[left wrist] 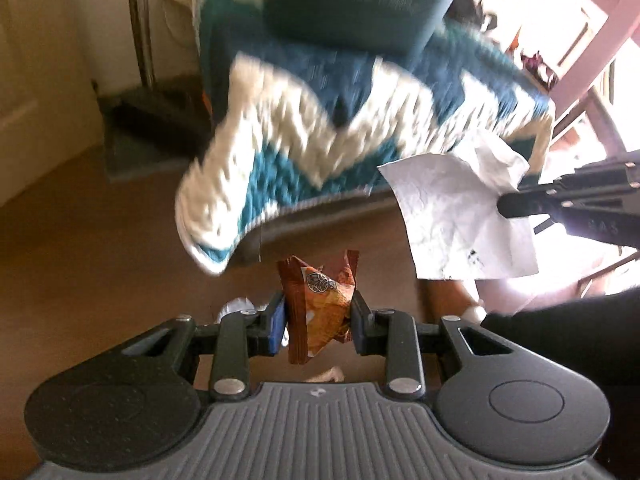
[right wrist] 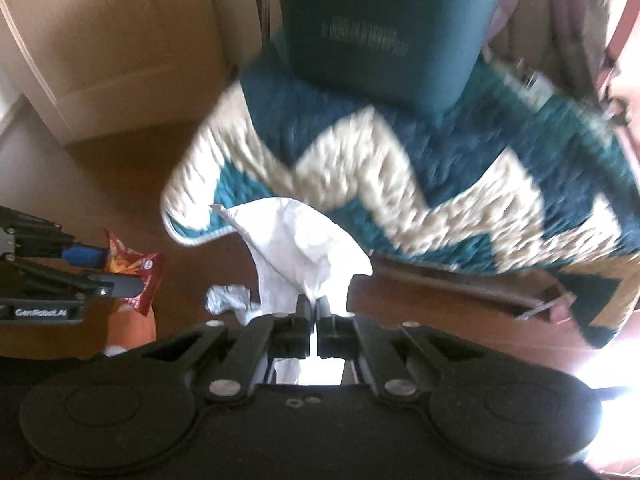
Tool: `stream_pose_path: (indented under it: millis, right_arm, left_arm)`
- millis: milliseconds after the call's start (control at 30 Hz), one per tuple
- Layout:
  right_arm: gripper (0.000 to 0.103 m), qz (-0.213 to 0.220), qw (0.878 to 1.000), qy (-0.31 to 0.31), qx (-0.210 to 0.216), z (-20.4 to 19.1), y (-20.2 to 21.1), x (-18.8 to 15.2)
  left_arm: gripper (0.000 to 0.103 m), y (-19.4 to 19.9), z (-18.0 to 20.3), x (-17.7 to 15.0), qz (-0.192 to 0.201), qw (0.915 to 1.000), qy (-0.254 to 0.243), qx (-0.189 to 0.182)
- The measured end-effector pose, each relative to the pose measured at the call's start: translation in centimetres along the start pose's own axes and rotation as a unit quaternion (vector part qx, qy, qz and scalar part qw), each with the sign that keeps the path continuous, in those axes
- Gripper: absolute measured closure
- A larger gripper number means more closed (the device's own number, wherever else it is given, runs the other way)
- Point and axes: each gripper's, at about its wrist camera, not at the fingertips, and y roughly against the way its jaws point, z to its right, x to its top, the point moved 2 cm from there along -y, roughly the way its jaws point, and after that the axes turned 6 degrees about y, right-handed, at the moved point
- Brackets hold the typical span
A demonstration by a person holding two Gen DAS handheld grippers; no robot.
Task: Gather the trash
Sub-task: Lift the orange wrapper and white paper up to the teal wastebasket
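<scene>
Left tool point(left wrist: 318, 316) clamped on an orange snack wrapper point(left wrist: 320, 304), held above the brown floor point(left wrist: 80, 264) in front of the teal-and-cream zigzag blanket point(left wrist: 304, 148). Right tool point(right wrist: 313, 306) closed tight on a crumpled white paper point(right wrist: 300, 248), also before the blanket. A second crumpled white scrap point(right wrist: 226, 299) lies on the floor below the blanket's edge.

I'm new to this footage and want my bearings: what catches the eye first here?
The blanket with its teal and cream zigzag fills the middle, draped over a seat with a teal cushion behind it. In front, the left gripper pinches an orange snack wrapper, and the right gripper holds a crumpled white paper. More white scraps lie on the brown floor.
</scene>
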Motion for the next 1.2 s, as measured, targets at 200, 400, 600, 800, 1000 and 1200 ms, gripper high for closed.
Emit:
stream_pose_path:
  millis: [200,400,600,800,1000,1200]
  right_arm:
    - [0.102,0.064,0.998,0.012,-0.016,0.2,7.9,1.7]
    - [0.102,0.131,0.99,0.023,-0.043,1.1,14.5,4.2]
    - [0.102,0.188,0.979,0.034,-0.069,1.6,19.6,6.9]
    - [0.102,0.236,0.967,0.04,-0.09,2.3,23.7,9.7]
    - [0.102,0.274,0.954,0.048,-0.113,2.9,26.8,12.7]
    - [0.102,0.299,0.942,0.039,-0.145,4.7,28.1,16.5]
  left_arm:
    - [0.072,7.1,3.0,2.7,0.064,0.9979,-0.004,0.009]
    - [0.072,13.6,6.4,6.2,0.143,0.9894,-0.023,0.01]
    - [0.072,18.2,9.1,9.2,0.207,0.9776,-0.037,0.011]
    - [0.072,22.3,11.4,12.6,0.255,0.9658,-0.045,0.011]
    - [0.071,25.3,13.1,16.2,0.292,0.9548,-0.052,0.016]
    - [0.071,26.4,14.1,20.4,0.311,0.949,-0.05,0.019]
